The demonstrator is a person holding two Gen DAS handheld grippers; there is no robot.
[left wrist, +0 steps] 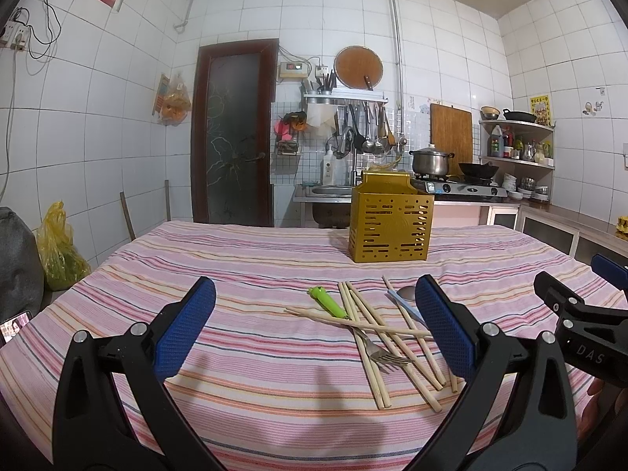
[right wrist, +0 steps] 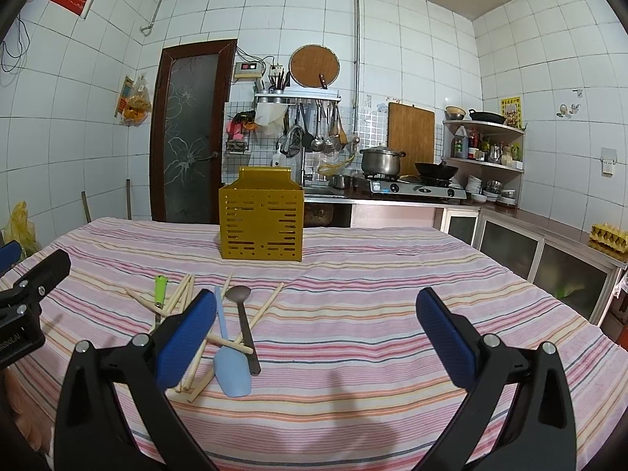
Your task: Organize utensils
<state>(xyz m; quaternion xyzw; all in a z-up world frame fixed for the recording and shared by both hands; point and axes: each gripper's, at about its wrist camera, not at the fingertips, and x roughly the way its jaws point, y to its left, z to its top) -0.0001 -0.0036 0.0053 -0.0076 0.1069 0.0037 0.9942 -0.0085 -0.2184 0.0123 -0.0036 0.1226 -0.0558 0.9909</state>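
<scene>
A golden slotted utensil holder [left wrist: 390, 225] [right wrist: 261, 221] stands upright near the far edge of a striped tablecloth [left wrist: 255, 337] [right wrist: 373, 314]. In front of it lies a loose pile: several wooden chopsticks [left wrist: 376, 337] [right wrist: 261, 312], a fork with a green handle [left wrist: 327, 301] [right wrist: 160, 287], a dark metal spoon [right wrist: 245, 324] and a light blue spatula [right wrist: 230, 369]. My left gripper [left wrist: 316, 329] hovers open over the cloth, the pile just inside its right finger. My right gripper [right wrist: 316, 333] is open too, the pile by its left finger. Neither holds anything.
Behind the table are a sink, a gas stove with a steel pot [right wrist: 380, 160] and a wok, hanging ladles and a corner shelf. A yellow plastic bag [left wrist: 59, 247] sits on the floor at the left. A counter with an egg tray [right wrist: 608, 237] runs along the right.
</scene>
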